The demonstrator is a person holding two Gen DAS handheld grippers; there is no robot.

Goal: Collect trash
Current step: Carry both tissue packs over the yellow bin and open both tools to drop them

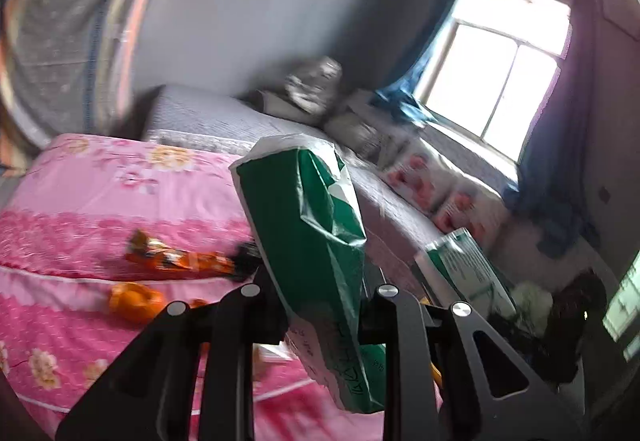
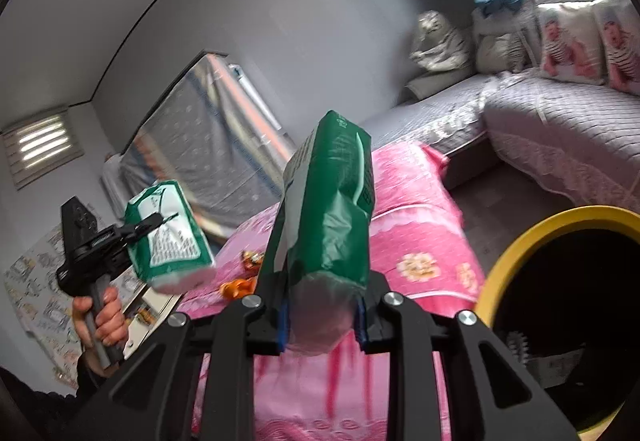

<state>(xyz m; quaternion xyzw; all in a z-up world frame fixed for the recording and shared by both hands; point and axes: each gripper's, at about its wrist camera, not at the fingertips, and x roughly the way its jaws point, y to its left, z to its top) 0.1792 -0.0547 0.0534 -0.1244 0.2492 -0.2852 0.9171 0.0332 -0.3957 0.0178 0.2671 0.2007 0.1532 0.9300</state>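
My left gripper point(image 1: 320, 321) is shut on a green and white plastic pack point(image 1: 312, 233), which sticks up tilted between its fingers. My right gripper point(image 2: 324, 317) is shut on a second, similar green pack point(image 2: 328, 217), gripped at its white end. In the right wrist view a hand point(image 2: 100, 317) holds the left gripper point(image 2: 156, 221) up at the left with its pack point(image 2: 168, 237). A yellow-rimmed bin point(image 2: 520, 241) with a dark inside stands close at the right. Orange wrappers point(image 1: 180, 257) point(image 2: 252, 261) and an orange scrap point(image 1: 136, 301) lie on the pink bedspread point(image 1: 100, 201).
The pink flowered bed point(image 2: 420, 241) fills the foreground. Behind it a grey quilted platform point(image 2: 540, 121) carries pillows point(image 2: 568, 41) and a silver bag point(image 2: 440, 41) under a bright window point(image 1: 496, 53). A covered mattress point(image 2: 200, 137) leans on the wall. The other pack point(image 1: 464, 265) shows low on the right.
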